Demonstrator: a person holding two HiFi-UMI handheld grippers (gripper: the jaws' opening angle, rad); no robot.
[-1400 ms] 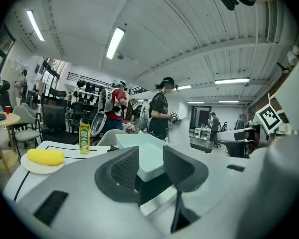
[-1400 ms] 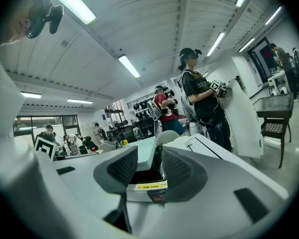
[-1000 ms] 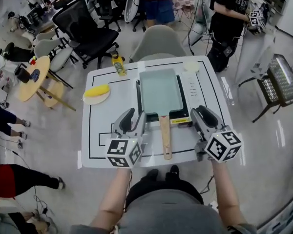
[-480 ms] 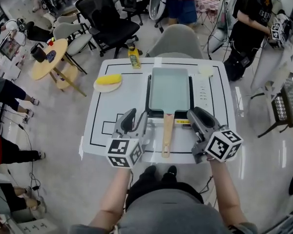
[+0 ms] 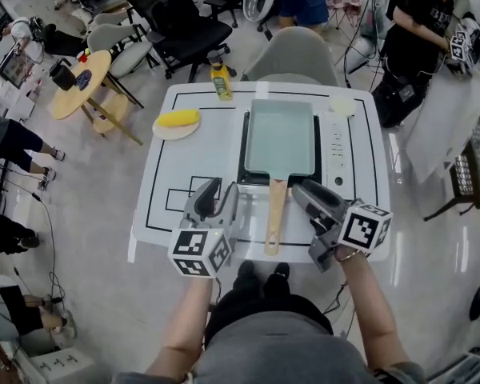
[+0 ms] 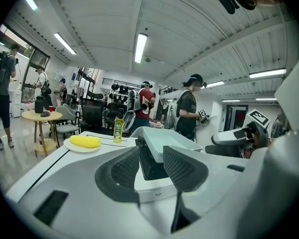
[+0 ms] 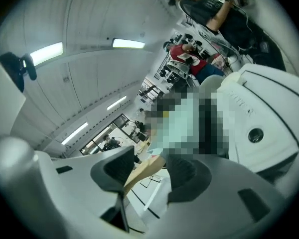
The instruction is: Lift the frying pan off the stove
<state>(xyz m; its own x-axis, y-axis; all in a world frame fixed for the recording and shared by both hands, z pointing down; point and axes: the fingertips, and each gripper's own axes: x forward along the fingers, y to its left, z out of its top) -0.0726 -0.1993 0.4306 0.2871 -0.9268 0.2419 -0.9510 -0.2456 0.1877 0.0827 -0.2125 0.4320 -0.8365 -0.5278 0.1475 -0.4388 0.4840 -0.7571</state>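
Currently I see the frying pan, a pale rectangular one, sitting flat on the black stove at the middle of the surface, closer to the far edge. Its wooden handle runs straight back toward the near edge and hangs clear of the stove. The stove's white control strip lies along the pan's right side.

My right hand-held gripper is just beside the handle on its right, rolled over and angled in toward the spot where the handle meets the pan. In the right gripper view its jaws are opening, and the handle shows in the gap between them, with neither pad pressing on it. My left hand-held gripper hovers over the near part of the surface, left of the handle and apart from it. Its jaws stand apart with nothing in them, and the left gripper view looks past them at the near corner of the stove and the pan.

Further out, 1 plate carrying a yellow roll sits toward the far left corner. A yellow bottle stands upright at the far edge, and a small white disc lies near the far right corner. A grey chair stands beyond the far edge.
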